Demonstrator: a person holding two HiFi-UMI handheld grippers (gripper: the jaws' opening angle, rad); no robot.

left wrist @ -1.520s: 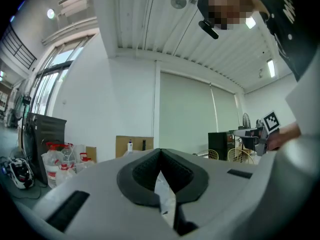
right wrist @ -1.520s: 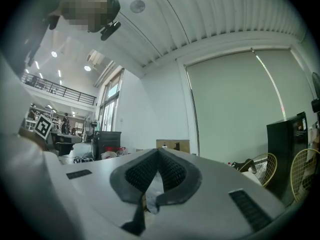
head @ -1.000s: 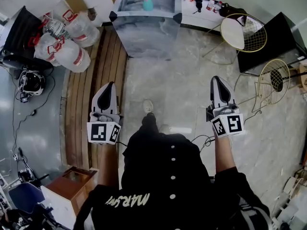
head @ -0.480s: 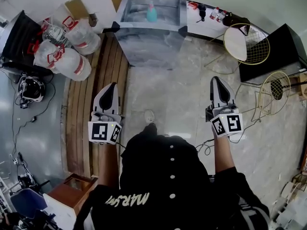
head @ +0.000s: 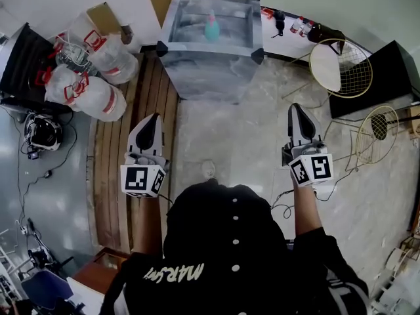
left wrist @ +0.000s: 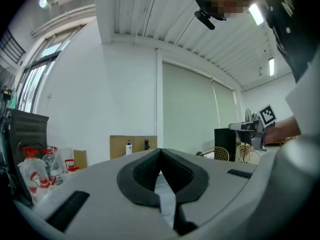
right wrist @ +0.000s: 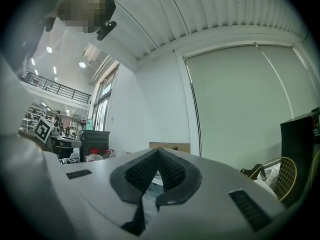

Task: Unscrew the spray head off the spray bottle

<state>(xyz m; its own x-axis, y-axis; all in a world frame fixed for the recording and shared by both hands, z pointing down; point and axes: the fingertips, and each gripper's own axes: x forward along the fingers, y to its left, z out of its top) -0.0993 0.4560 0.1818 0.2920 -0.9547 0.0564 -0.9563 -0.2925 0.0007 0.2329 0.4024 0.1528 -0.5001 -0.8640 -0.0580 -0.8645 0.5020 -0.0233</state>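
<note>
Teal spray bottle (head: pixel 211 28) on glossy grey square table (head: pixel 210 71)

Clear water jugs (head: pixel 98 90) are lying heaped at the upper left beside a cardboard box (head: pixel 104 13). A wire chair (head: pixel 340 67) and a second one (head: pixel 375 126) are standing by a black cabinet (head: pixel 384 77). A helmet (head: pixel 42 131) is sitting left of the wooden planks (head: pixel 108 163).

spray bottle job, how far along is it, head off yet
Nothing done yet: the spray bottle stands on the table, spray head apparently on. In hand: nothing; the left gripper and right gripper are shut and empty, held short of the table. Left: reach the bottle, grip it, unscrew the head.
</note>
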